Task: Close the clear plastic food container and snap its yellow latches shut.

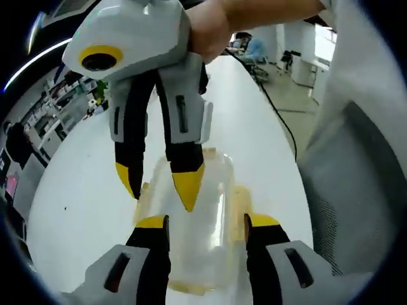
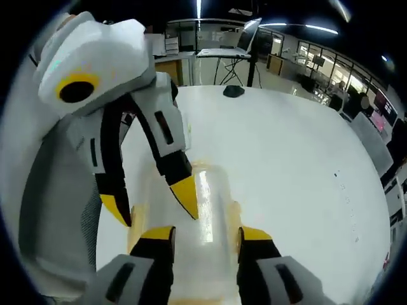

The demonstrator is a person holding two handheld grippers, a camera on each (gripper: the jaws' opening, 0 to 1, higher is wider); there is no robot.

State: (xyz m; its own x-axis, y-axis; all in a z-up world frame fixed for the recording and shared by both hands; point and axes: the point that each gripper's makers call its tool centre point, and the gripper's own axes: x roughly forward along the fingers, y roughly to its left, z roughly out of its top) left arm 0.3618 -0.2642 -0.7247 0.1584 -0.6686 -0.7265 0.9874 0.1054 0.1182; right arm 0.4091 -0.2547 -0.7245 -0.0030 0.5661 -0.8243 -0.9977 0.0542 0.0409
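Here the box (image 1: 191, 222) lies lengthwise toward 12 o'clock between both wide claws, left (image 1: 206, 222) and right (image 2: 205, 232), on the desk (image 1: 82, 190).

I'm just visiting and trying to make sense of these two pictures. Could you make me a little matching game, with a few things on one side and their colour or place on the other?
Things:
1. food container
2. gripper fingertips
3. table
4. laptop

Descriptions:
A. white, broad surface
B. yellow
C. clear, lying between the open jaws
D. raised on a stand beyond the table's far end

Pairs: 1-C, 2-B, 3-A, 4-D
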